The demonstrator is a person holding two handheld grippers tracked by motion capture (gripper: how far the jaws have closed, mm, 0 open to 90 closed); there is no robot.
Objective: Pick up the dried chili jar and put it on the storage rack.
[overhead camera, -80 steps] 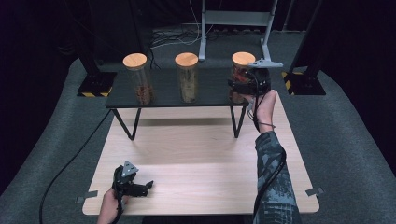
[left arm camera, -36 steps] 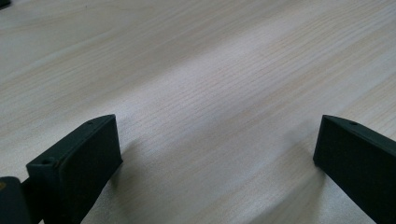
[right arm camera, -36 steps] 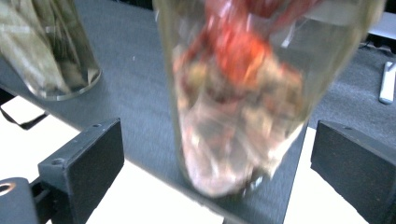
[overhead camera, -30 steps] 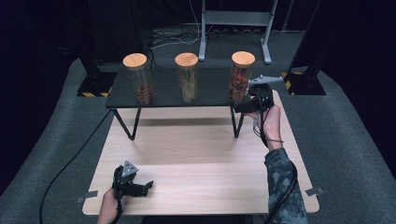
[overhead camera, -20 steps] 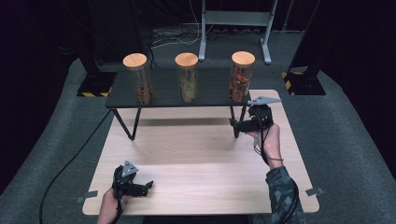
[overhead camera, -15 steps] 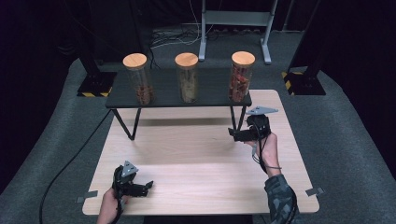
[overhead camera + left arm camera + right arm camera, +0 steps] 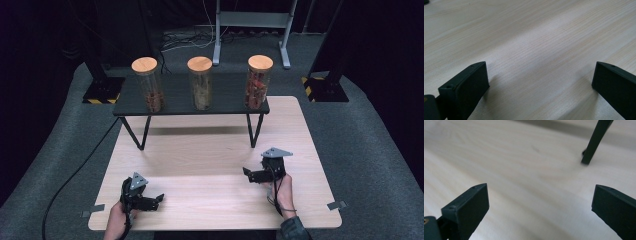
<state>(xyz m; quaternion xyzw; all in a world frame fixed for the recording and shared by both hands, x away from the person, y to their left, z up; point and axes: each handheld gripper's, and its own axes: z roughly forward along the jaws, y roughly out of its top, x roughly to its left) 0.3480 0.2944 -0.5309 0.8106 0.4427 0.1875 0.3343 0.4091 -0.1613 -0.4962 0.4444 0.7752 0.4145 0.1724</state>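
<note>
- Right gripper [image 7: 248,173]: empty, jaws spread wide, low over the pale wooden tabletop [image 7: 210,150] at its right-hand side, pointing across toward the middle. The person's right hand [image 7: 283,187] holds it from the near edge.
- Right gripper view confirms this: bare wood grain between the two black jaws, with one slanted black leg of the low black shelf [image 7: 596,141] ahead and to one side.
- Left gripper [image 7: 157,199]: also released and holding nothing, resting near the front-left of the tabletop. In the left gripper view there is plain wood between its jaws [image 7: 539,70].
- Work pieces: three tall clear jars with round wooden lids, upright in a row on the black shelf [image 7: 175,97] at the far side of the table, well apart from both grippers.
  - Left jar with reddish-brown contents [image 7: 150,85].
  - Middle jar with tan contents [image 7: 201,84].
  - Right jar with red contents [image 7: 258,82], the one closest to the right gripper.
- Step, my read: both tools parked in a neutral pose, no grasp in progress. Either between jars or at the end of a cycle; can't tell which.
- Next move, if a jar is wanted: lift the right gripper to shelf height, square the jaws around the jar body below the lid, and clamp firmly. Tall glass, tips easily.
</note>
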